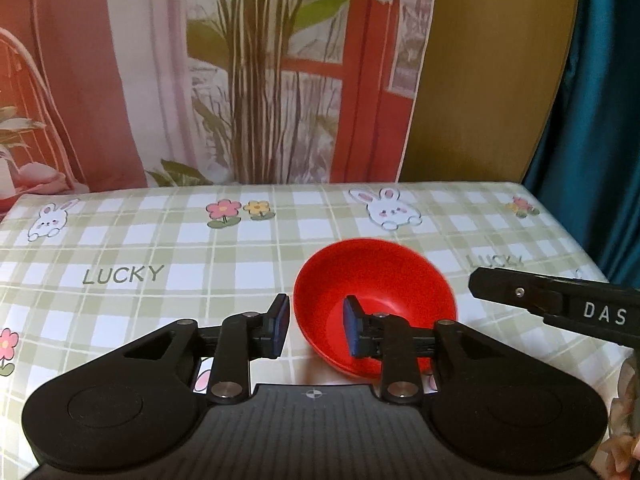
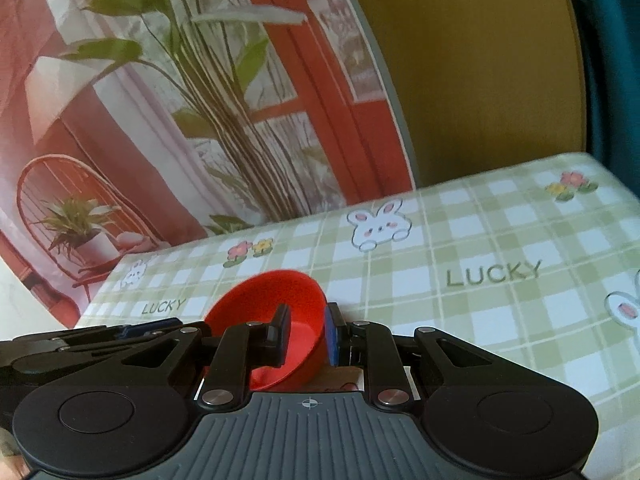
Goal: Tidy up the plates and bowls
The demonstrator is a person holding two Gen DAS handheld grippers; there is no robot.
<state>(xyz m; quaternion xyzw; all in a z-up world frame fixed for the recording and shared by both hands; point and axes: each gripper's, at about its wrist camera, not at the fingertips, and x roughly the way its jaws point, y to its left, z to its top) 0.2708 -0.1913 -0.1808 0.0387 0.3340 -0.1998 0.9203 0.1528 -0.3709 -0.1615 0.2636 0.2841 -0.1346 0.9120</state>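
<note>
A red bowl (image 1: 374, 280) is tilted, its far side lifted off the green checked tablecloth. In the left wrist view my left gripper (image 1: 316, 326) is open, its jaws straddling the bowl's near left rim, right finger inside the bowl, left finger outside, with a gap. In the right wrist view my right gripper (image 2: 306, 332) is shut on the red bowl's (image 2: 264, 296) right rim, one finger inside and one outside. The right gripper's arm also shows in the left wrist view (image 1: 560, 304) at the right edge.
The tablecloth (image 1: 160, 248) carries rabbits, flowers and the word LUCKY. A printed backdrop with a plant and red window (image 1: 256, 80) stands behind the table's far edge. A teal curtain (image 1: 600, 120) hangs at the right.
</note>
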